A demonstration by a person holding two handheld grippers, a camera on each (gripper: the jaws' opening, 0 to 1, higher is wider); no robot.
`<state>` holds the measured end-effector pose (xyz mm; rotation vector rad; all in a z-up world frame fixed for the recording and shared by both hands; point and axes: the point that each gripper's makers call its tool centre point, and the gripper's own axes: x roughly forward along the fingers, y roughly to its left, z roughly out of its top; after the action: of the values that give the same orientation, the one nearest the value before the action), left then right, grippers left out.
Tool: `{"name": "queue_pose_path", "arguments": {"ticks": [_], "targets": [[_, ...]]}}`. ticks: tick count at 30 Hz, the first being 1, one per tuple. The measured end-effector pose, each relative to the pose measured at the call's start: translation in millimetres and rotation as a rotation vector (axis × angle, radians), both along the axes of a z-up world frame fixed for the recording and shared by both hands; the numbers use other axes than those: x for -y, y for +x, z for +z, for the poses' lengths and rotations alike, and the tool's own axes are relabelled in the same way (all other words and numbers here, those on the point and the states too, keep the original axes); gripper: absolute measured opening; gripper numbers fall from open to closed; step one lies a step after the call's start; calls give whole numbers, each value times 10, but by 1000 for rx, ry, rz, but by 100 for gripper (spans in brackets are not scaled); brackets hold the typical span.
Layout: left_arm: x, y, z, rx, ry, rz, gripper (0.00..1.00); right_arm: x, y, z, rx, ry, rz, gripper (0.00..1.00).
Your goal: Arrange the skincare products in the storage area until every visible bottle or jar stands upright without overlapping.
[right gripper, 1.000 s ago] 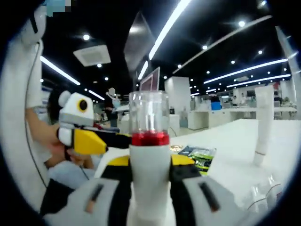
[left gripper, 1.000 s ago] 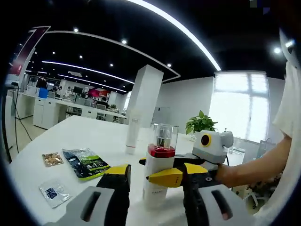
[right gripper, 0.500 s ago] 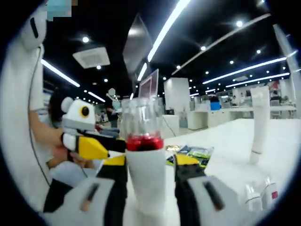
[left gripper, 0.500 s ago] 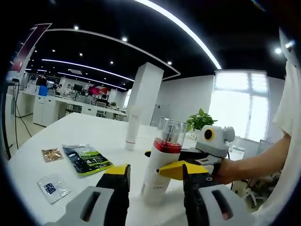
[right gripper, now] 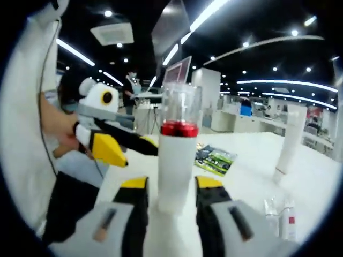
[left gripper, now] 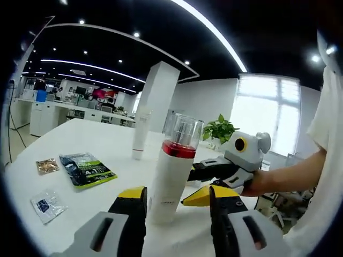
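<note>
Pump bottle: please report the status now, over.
Both grippers open, fingers off. Pump bottle upright on table. White tube upright behind. Nothing blocking.

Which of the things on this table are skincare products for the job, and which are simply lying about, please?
Job: pump bottle, upright; white tube, upright; small bottles.
Lying about: green packet, clear sachet, brown packet, potted plant.
</note>
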<state>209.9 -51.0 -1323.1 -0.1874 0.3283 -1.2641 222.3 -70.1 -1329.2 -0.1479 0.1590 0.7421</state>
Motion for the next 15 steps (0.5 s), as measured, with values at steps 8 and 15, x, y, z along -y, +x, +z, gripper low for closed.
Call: {"name": "queue_pose_path", "arguments": {"ticks": [8, 15], "targets": [[105, -28, 128, 24, -24, -16, 49, 27, 80, 35, -9, -15, 85, 26], [98, -48, 132, 24, -28, -21, 49, 46, 78, 27, -28, -45, 161, 24]]}}
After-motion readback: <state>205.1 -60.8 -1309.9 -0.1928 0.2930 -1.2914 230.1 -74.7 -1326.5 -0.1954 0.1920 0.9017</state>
